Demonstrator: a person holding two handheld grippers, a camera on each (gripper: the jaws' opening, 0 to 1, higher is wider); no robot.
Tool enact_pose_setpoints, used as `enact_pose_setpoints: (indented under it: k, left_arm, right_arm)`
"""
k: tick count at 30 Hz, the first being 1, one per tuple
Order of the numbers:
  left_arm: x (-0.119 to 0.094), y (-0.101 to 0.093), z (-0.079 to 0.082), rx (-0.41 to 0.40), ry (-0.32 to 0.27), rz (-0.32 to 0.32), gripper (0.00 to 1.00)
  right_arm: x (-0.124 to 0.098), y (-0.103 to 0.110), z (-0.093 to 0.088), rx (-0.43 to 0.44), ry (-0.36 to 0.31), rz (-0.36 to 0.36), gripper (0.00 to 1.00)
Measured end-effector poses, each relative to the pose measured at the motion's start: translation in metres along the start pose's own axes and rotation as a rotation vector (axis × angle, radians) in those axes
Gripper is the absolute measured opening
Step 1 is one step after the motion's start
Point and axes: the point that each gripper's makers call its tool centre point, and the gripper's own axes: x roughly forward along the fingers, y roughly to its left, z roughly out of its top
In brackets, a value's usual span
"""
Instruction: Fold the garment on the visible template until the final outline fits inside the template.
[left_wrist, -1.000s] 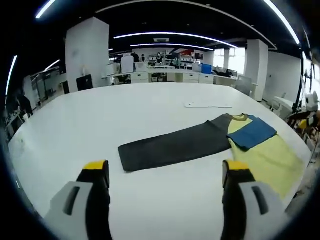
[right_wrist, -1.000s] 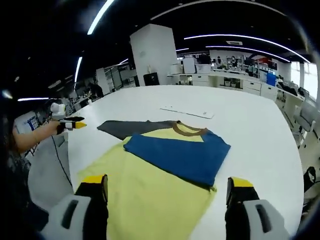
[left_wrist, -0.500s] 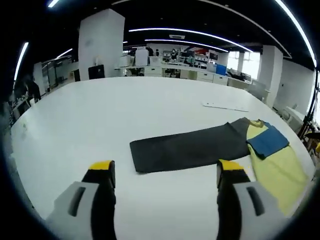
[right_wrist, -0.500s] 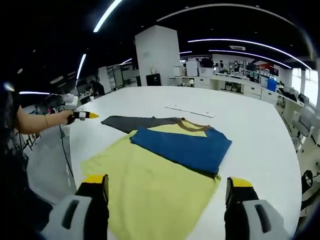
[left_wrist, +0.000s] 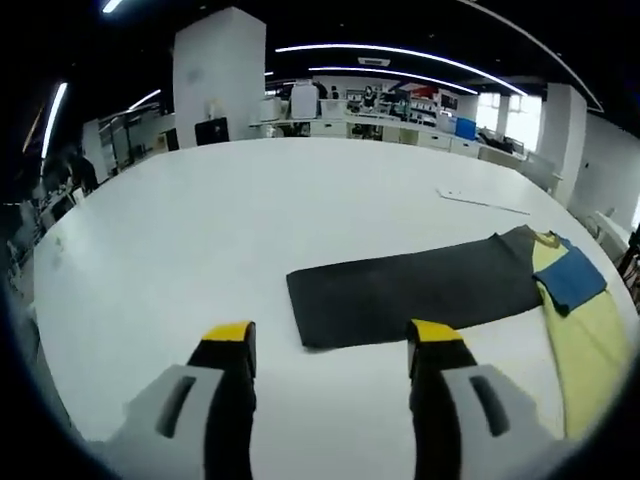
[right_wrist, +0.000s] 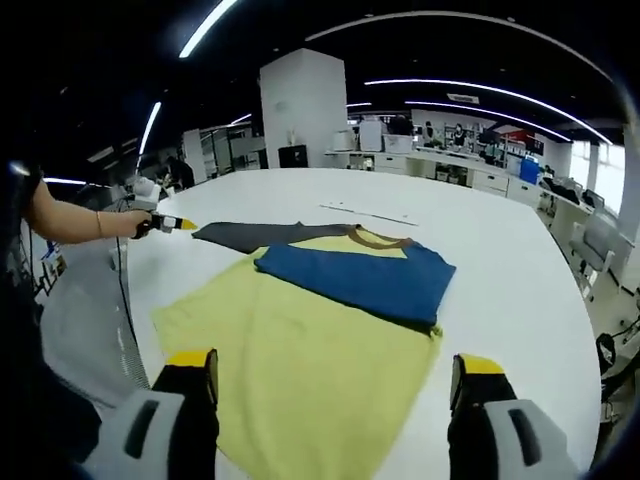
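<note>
Your left gripper (left_wrist: 330, 345) hangs over bare table (left_wrist: 200, 220) with its jaws apart and nothing between them, just short of the near end of the dark strip (left_wrist: 410, 292). Your right gripper (right_wrist: 335, 368) is likewise spread wide and empty, hovering above the near hem of the shirt (right_wrist: 300, 350).

The shirt lies flat on the white table, yellow body toward you in the right gripper view, with a blue sleeve (right_wrist: 350, 280) folded across the chest just below the brown collar (right_wrist: 380, 240). The dark strip runs out sideways from under the shirt's shoulder; whether it is the template or the other sleeve I cannot tell from here.

Here is where it could go wrong:

- The yellow body spreads well wider than the dark strip, so one careless fold will likely leave fabric hanging outside the outline.
- If you pinch only the top layer at the hem, the cloth below stays put and the fold comes out skewed.
- Dragging the shirt as you lift could shift the dark strip with it (they overlap at the shoulder).
- The blue sleeve is only resting there; a quick flip may throw it open.
- The shirt lies close to the table edge on the near side, so a pull toward you risks sliding it off.
</note>
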Motion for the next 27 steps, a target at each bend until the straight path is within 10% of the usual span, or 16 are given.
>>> enact_pose_setpoints:
  k: [27]
  left_arm:
    - [0.024, 0.007, -0.019, -0.041, 0.048, 0.033, 0.20]
  right_arm:
    - [-0.010, -0.003, -0.012, 0.001, 0.040, -0.049, 0.96]
